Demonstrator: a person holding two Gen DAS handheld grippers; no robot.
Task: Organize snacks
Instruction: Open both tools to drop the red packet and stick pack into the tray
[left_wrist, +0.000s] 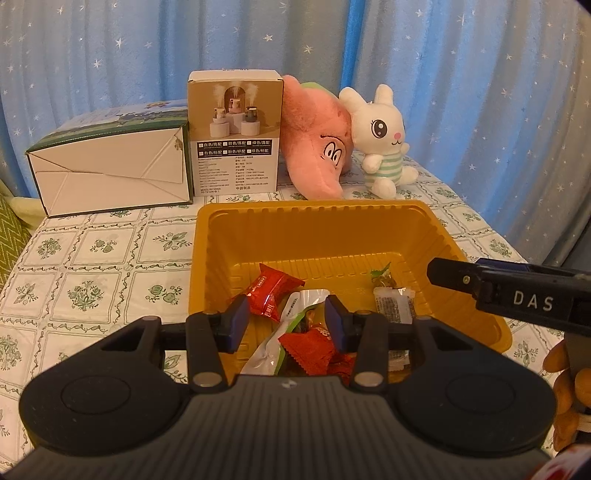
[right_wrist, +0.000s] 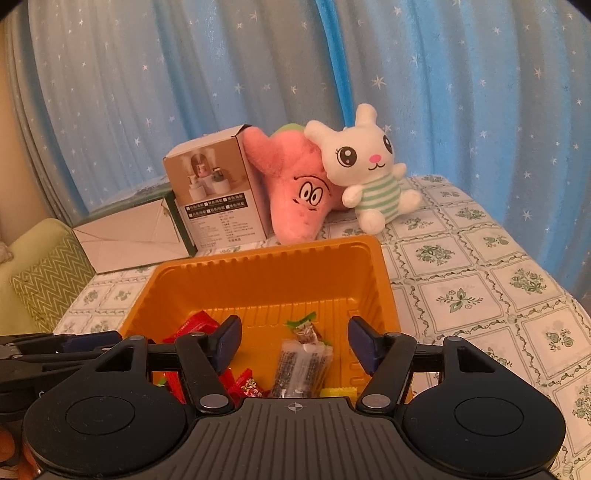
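Observation:
An orange plastic tray (left_wrist: 314, 229) sits on the patterned tablecloth and holds several wrapped snacks: red packets (left_wrist: 271, 293), a white and green pouch (left_wrist: 295, 314), a small white packet (left_wrist: 393, 304) and a green-tipped candy (left_wrist: 382, 277). My left gripper (left_wrist: 286, 321) is open above the tray's near side, over the pouch and red packets, holding nothing. My right gripper (right_wrist: 295, 343) is open and empty above the tray (right_wrist: 258, 273), over a dark wrapped bar (right_wrist: 301, 369) and a candy (right_wrist: 304, 330). It shows as a black arm at the right of the left wrist view (left_wrist: 517, 295).
A pink star plush (left_wrist: 317, 147) and a white rabbit plush (left_wrist: 384, 140) sit behind the tray. A brown product box (left_wrist: 234, 136) and a white and green carton (left_wrist: 110, 170) stand at the back left. Blue starry curtains hang behind. A green cushion (right_wrist: 44, 280) lies left.

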